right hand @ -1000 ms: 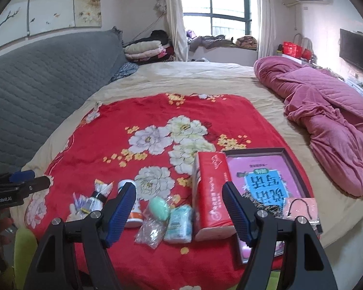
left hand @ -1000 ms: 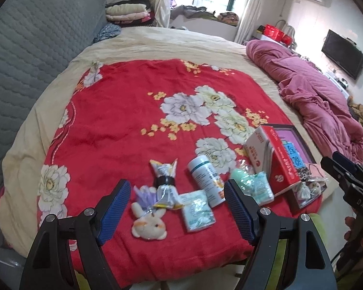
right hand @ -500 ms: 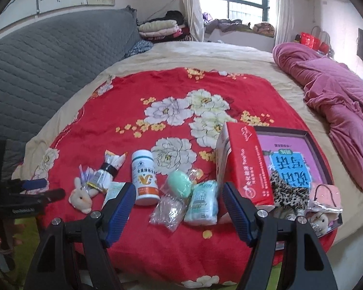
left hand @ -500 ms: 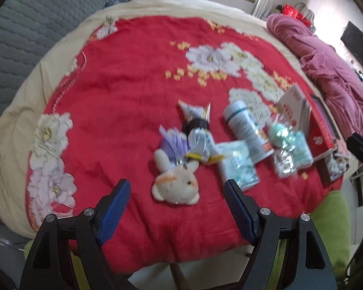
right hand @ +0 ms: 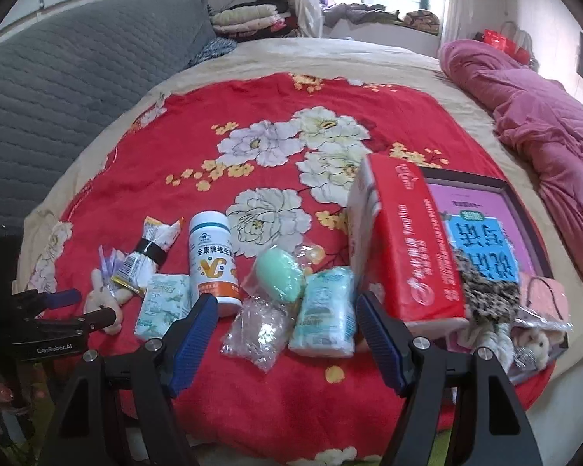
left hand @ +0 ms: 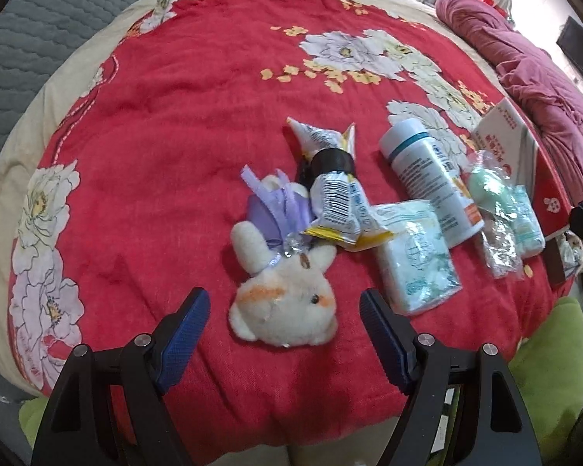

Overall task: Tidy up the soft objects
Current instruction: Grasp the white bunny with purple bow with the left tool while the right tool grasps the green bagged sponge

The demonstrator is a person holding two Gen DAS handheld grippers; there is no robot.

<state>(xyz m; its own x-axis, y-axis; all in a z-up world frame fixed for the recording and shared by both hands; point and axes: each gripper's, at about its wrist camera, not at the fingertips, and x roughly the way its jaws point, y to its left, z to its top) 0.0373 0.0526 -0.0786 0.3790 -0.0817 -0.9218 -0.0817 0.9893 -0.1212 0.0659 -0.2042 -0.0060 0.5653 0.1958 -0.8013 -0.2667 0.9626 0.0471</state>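
A white plush bunny (left hand: 287,303) with a purple bow lies on the red floral blanket (left hand: 182,116), just ahead of my open left gripper (left hand: 283,330), between its blue pads. The bunny also shows at the left in the right wrist view (right hand: 103,303). A crumpled tube (left hand: 338,186), a tissue pack (left hand: 416,264) and a white bottle (left hand: 427,178) lie beside it. My right gripper (right hand: 283,330) is open above a clear bag (right hand: 258,330), a green sponge (right hand: 281,277) and a second tissue pack (right hand: 324,316).
A red tissue box (right hand: 412,240) leans on a dark tray (right hand: 524,213) holding a pink sheet, a leopard-print item (right hand: 486,291) and a small plush (right hand: 532,343). A pink quilt (right hand: 544,116) lies at the right. A grey headboard (right hand: 58,89) stands left.
My left gripper has dropped and moved closer to the plush bunny, which now sits between its pads. My right gripper has moved closer to the bagged items.
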